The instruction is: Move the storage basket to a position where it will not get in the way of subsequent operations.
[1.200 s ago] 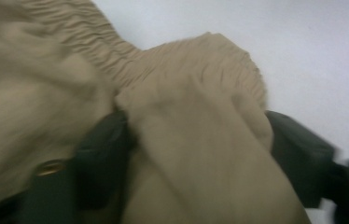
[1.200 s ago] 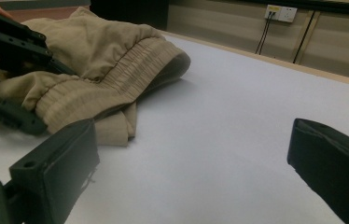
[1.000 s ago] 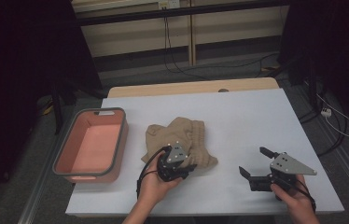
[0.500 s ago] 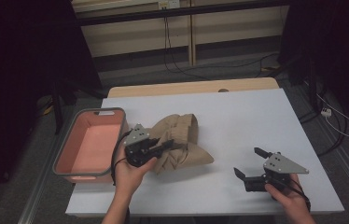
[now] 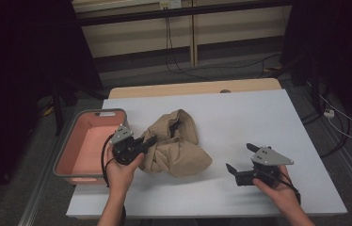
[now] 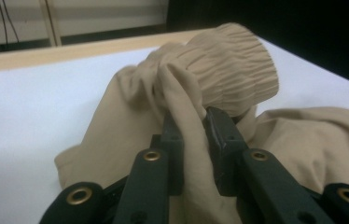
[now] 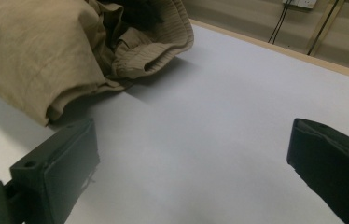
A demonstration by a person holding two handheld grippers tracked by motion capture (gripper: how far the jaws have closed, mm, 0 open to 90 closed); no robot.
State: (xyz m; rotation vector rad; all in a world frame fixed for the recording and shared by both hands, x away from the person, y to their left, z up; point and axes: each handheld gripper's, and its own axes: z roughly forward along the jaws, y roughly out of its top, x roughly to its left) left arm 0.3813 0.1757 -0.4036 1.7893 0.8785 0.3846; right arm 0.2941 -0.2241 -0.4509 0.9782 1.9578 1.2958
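Left hand-held gripper point(image 6: 189, 135) clamped on thin fold of tan garment point(image 5: 176, 148), counter point(image 5: 259, 117) centre. Right hand-held gripper point(image 5: 240, 158) at 4 o'clock, jaws wide apart, empty. Risk: fold slips under pull; trailing bulk snags pink bin point(image 5: 66, 155) rim at 9 o'clock.

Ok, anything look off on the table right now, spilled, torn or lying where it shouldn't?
Nothing spilled or visibly damaged. The tan garment lies crumpled in a heap mid-table, not flat, with a fold pinched in the left tool. The pink bin overhangs the table's left edge. The right tool hangs open, apart from the cloth.
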